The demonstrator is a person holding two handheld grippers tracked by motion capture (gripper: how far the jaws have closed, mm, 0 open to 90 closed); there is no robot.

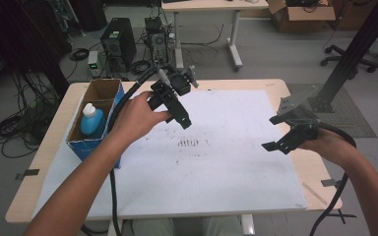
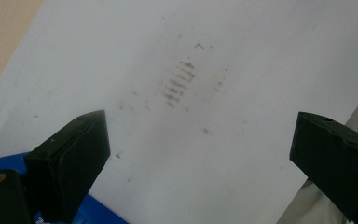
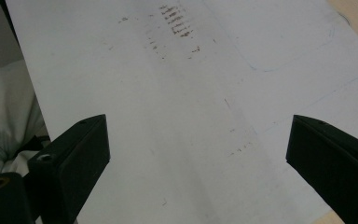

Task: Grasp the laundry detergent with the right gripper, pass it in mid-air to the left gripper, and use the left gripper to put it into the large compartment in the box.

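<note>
A white sheet (image 1: 226, 167) covers the wooden table, with a patch of dark smudge marks (image 1: 188, 143) near its middle. My left gripper (image 1: 179, 105) hangs above the sheet's far left part, held by a hand, its jaws open and empty. In the left gripper view the left gripper (image 2: 198, 140) looks down at the smudges (image 2: 179, 84). My right gripper (image 1: 272, 132) hovers over the sheet's right side, open with nothing between its jaws. In the right gripper view the right gripper (image 3: 198, 144) faces the sheet, with the smudges (image 3: 175, 21) farther off.
An open blue cardboard box (image 1: 91, 147) stands at the table's left edge and holds a blue bottle (image 1: 91, 120) with a white cap. A black slanted post (image 1: 354, 49) rises at the right. On the floor beyond are a computer tower (image 1: 118, 42), cables and another table (image 1: 211, 5).
</note>
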